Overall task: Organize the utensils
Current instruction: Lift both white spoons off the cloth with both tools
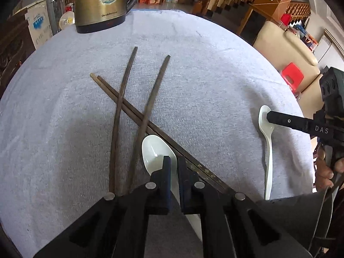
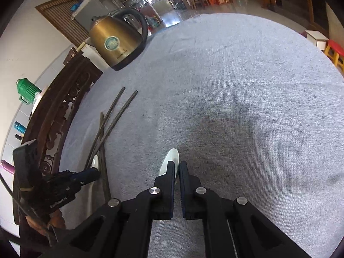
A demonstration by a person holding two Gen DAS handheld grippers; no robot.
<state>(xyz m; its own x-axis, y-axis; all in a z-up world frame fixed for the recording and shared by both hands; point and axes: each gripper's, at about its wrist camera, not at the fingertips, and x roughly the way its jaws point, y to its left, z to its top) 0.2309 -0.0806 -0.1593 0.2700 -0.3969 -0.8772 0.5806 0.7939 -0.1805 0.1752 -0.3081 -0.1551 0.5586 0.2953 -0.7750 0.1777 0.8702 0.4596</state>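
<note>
Several dark chopsticks [image 1: 120,111] lie crossed on the grey tablecloth [image 1: 204,75]; they also show in the right wrist view [image 2: 111,120]. My left gripper [image 1: 174,161] is shut on a white spoon [image 1: 155,150] beside them, its bowl ahead of the fingers; the same spoon shows in the right wrist view [image 2: 95,162]. My right gripper [image 2: 176,165] is shut on a second white spoon [image 2: 171,158], held low over the cloth. That spoon [image 1: 267,150] and the right gripper's fingers [image 1: 286,121] show at the right in the left wrist view.
A brass-coloured electric kettle [image 1: 101,4] stands at the table's far left edge, also in the right wrist view [image 2: 118,40]. A carved wooden chair back [image 2: 58,124] stands beside the table's left edge. Furniture and a red stool [image 1: 292,77] stand beyond the right edge.
</note>
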